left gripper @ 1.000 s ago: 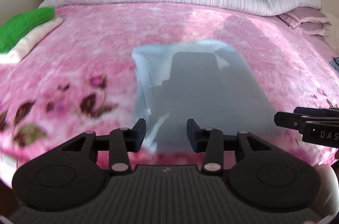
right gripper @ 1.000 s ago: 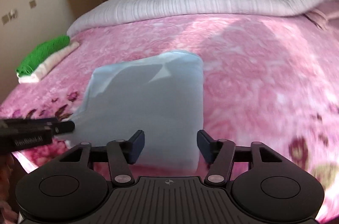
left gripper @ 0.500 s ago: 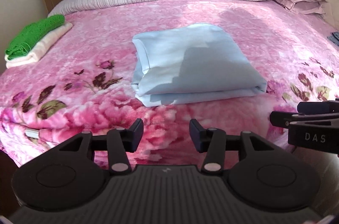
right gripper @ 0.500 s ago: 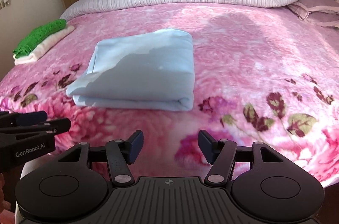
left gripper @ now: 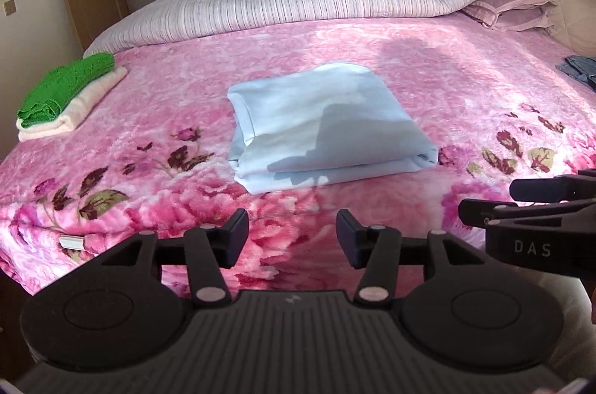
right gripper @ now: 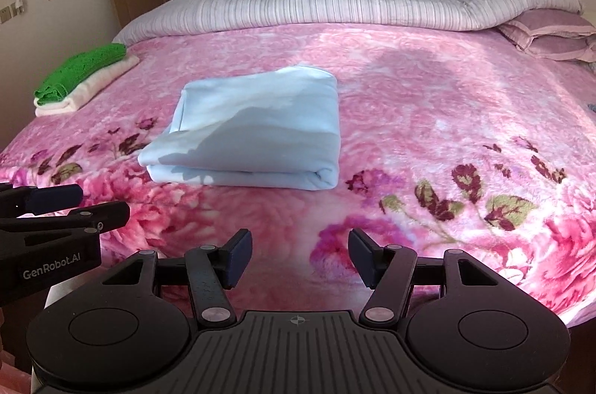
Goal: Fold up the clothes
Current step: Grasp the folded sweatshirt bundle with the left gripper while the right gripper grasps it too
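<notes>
Lying in a compact, layered rectangle near the front middle of the bed (left gripper: 465, 66), the light blue garment (left gripper: 320, 125) already has the shape the task asks for: edges stacked, one rounded fold facing the near right corner, nothing trailing loose. Both claws hang short of it, over the near edge of the pink floral blanket (right gripper: 465, 118), and neither touches cloth. The left claw (left gripper: 292, 235) has its jaws spread with nothing between them; the right claw (right gripper: 300, 254) is likewise spread and empty. Held back like this, they leave the bundle free to be looked over. At the far left sits a stack of a green towel (left gripper: 63, 84) on a cream one (left gripper: 80, 110), apparently the spot for finished pieces. A bit of denim (left gripper: 579, 68) shows at the far right edge.
</notes>
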{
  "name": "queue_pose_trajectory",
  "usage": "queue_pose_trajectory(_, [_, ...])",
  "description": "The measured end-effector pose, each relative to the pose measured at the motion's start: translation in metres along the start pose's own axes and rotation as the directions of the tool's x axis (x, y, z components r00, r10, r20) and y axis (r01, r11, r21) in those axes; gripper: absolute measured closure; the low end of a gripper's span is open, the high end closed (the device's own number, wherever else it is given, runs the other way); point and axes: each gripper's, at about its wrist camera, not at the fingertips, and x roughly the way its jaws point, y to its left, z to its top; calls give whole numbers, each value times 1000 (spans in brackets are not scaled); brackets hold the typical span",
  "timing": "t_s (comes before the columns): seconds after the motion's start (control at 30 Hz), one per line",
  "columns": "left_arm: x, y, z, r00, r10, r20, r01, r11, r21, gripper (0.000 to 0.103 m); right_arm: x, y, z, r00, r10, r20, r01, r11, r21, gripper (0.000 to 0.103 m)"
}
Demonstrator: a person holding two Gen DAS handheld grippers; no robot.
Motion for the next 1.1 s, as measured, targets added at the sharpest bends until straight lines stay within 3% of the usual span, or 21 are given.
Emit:
queue_pose_trajectory(0.6, [22, -6, 0, 998, 6, -61, -5, 1000, 17, 51, 16, -7, 0, 999, 25, -42, -24, 999, 24, 42])
queue_pose_trajectory(0.73, [40, 7, -6, 995, -18, -99, 16, 999, -29, 51, 38, -9, -2, 994, 41, -105, -39, 999, 27, 42])
queue_pose_trajectory(0.83, [53, 35, -6, 991, -92, -98, 79, 989, -128, 52, 52, -22, -3, 989, 69, -132, -61, 996, 66, 42])
queue_pose_trajectory(0.93, [69, 78, -4, 978, -192, -83, 158, 936, -314, 51, 62, -50, 0, 985, 107, -136, -84, 983, 161, 42])
queue_pose_trajectory(1.03, [93, 121, 2, 956, -289, -55, 222, 830, -511, 51, 71, -83, 9, 982, 143, -126, -105, 958, 267, 41])
queue_pose_trajectory(1.1, [110, 142, 8, 942, -334, -23, 256, 763, -594, 50, 77, -101, 18, 979, 169, -115, -125, 939, 321, 40])
